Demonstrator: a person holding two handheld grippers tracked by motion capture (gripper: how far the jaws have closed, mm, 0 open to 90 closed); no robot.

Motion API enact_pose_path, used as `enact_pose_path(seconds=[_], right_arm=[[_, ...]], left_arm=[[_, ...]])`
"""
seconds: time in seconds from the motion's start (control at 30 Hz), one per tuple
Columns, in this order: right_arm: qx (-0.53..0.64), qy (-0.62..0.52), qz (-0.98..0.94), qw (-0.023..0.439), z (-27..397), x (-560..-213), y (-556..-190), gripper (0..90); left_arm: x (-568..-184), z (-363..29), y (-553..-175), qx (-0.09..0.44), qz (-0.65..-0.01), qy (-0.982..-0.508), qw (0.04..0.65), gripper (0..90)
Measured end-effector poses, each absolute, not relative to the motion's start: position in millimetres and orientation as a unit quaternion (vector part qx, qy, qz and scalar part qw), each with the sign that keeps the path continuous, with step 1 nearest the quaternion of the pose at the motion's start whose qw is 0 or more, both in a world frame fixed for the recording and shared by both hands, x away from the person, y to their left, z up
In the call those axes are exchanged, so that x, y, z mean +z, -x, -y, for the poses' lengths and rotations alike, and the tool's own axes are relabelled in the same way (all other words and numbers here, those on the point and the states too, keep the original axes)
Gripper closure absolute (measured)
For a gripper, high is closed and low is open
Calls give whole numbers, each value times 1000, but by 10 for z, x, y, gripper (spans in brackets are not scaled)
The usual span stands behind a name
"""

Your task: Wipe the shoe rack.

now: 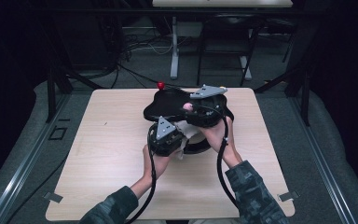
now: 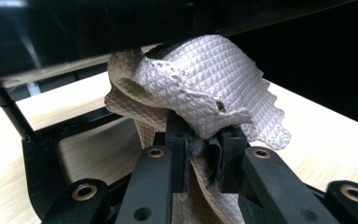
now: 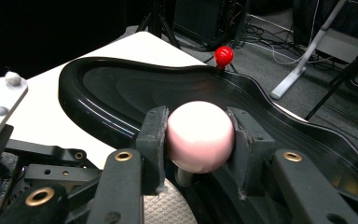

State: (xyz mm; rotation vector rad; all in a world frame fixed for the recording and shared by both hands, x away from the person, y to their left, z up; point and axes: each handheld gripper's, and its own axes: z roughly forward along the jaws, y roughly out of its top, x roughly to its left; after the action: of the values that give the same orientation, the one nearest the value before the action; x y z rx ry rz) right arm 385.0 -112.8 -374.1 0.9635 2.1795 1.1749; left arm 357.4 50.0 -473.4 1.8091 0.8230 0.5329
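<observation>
A glossy black wavy tray (image 1: pixel 168 105) is tilted up above the middle of the table. A pink ball knob (image 3: pixel 200 135) stands on it, and my right gripper (image 3: pixel 198 128) is shut on that knob; in the high view the right gripper (image 1: pixel 189 108) reaches in from the right. Under the tray's near edge, my left gripper (image 2: pixel 200 140) is shut on a crumpled embossed paper towel (image 2: pixel 205 88), which presses up against the tray's dark underside. From above, the left gripper (image 1: pixel 181 136) and the paper towel (image 1: pixel 186 129) lie just below the tray.
A red ball knob (image 3: pixel 223 55) stands on the tray's far rim, seen from above as the red ball knob (image 1: pixel 161 85). A black base frame (image 2: pixel 37 149) rests on the wooden table (image 1: pixel 112 154) beneath the tray. Cables trail back along both forearms.
</observation>
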Motion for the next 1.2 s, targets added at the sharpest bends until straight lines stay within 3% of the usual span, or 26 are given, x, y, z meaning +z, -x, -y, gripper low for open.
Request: enact_pose_path(seconds=[0.27, 0.73, 1.2], right_arm=[[430, -351, -796, 241, 1121, -3744, -3850, 601], [427, -353, -796, 244, 1116, -3744, -3845, 602], [426, -353, -796, 246, 1118, -3745, -3845, 602]], left_arm=[[-4784, -573, -3547, 220, -347, -753, 514, 781], [-4436, -638, -3342, 233, -326, -751, 525, 806], [-4252, -690, -3371, 242, -328, -745, 528, 810]])
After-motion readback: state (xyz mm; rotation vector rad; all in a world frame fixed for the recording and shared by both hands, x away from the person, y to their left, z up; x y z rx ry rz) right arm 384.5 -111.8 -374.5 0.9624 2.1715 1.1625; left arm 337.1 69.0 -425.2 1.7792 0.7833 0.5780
